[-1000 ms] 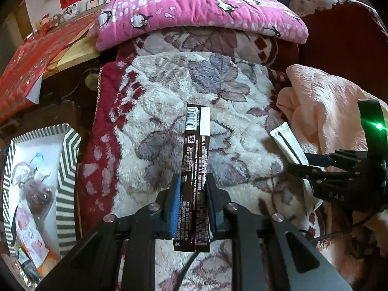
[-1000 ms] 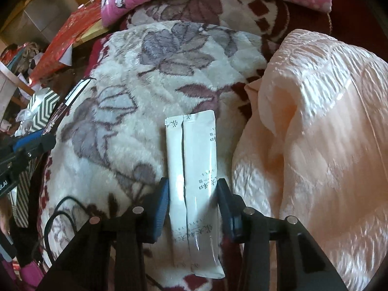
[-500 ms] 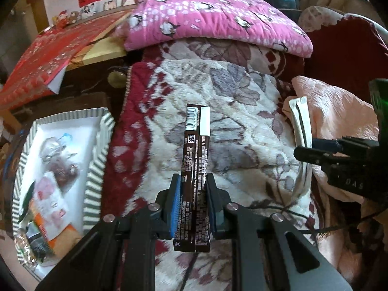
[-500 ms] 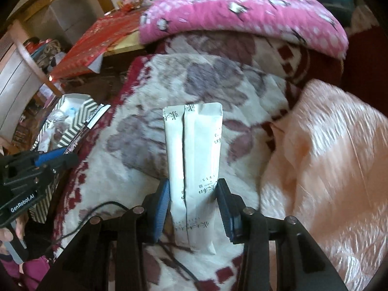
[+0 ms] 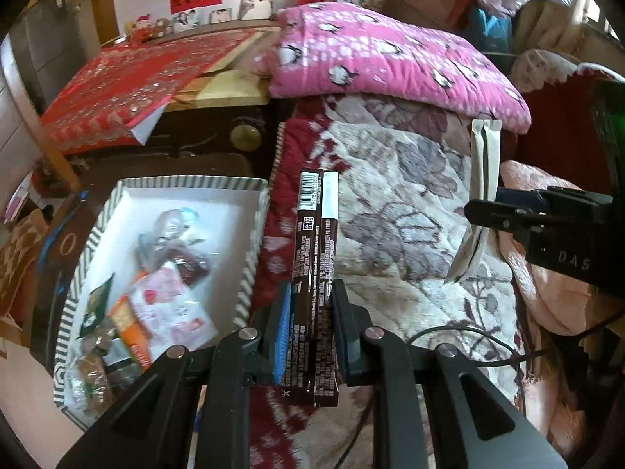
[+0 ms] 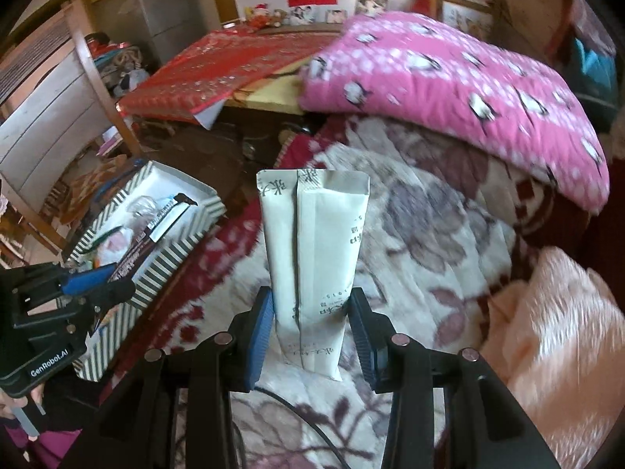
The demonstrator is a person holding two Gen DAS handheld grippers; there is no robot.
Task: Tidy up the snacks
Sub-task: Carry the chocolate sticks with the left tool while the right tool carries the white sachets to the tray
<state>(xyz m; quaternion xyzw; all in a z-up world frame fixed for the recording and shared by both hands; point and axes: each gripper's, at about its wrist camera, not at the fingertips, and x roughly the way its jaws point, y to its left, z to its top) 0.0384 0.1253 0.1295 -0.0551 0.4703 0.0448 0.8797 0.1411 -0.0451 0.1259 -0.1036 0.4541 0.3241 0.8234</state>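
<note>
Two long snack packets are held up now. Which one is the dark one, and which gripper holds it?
The brown packet with the barcode at its top, clamped in the left gripper. The right gripper holds the white packet.

"GenRobot.AI" is printed in white on the left gripper point(image 6: 84, 293) body. "DAS" stands on the right gripper point(image 5: 508, 219) housing. The brown snack bar point(image 5: 316, 258) carries a barcode; its small print looks Korean, perhaps, but is unreadable.

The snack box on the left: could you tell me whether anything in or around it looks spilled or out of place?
Nothing stands out. The striped box sits upright with its snacks inside and none over its rim.
</note>
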